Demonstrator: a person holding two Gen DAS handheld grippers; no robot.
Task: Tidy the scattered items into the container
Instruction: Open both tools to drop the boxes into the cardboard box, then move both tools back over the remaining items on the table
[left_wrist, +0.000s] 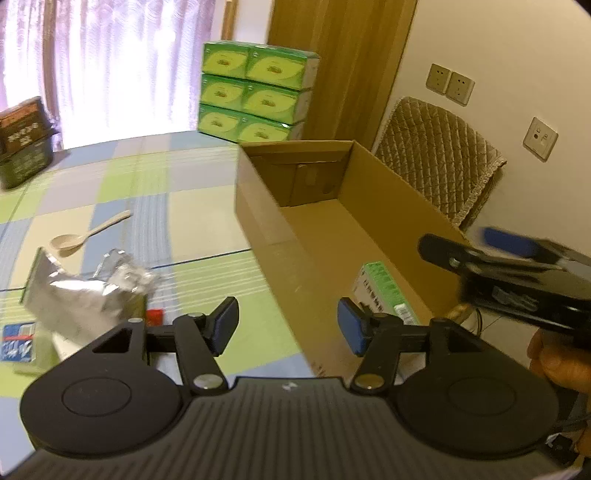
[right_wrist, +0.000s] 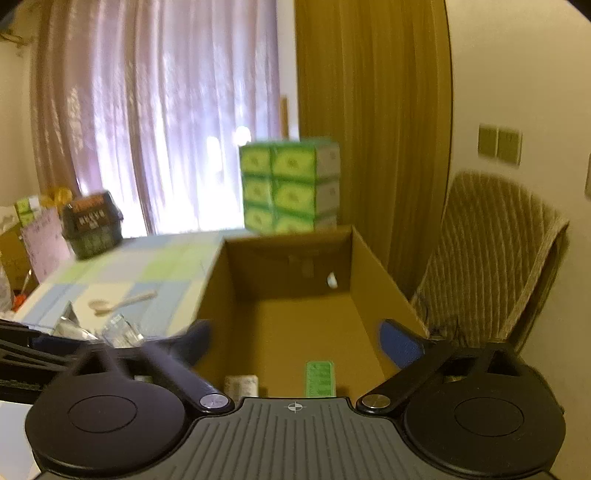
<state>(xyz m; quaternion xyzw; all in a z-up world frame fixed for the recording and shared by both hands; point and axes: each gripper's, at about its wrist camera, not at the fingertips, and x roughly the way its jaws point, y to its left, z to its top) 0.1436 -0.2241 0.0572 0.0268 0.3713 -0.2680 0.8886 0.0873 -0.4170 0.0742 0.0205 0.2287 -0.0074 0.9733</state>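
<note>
a checked cloth covers the table (left_wrist: 192, 206), and an open cardboard box (left_wrist: 258, 206) stands on its right part. inside the box, near its close end, lies a green and white carton (left_wrist: 384, 291). left of the box lie a crumpled foil bag (left_wrist: 85, 291) and a pale spoon (left_wrist: 85, 236), apart from each other. the left gripper (left_wrist: 288, 321) hovers wide apart and empty over the box's near left wall. the right gripper (right_wrist: 295, 341) is spread wide above the box, holding nothing.

The left gripper (left_wrist: 288, 325) has a black ribbed body, two round black discs, silver screws at the arm pivots and blue pads (left_wrist: 352, 328). The right gripper (right_wrist: 295, 343) looks the same, with a small crosshair mark.
</note>
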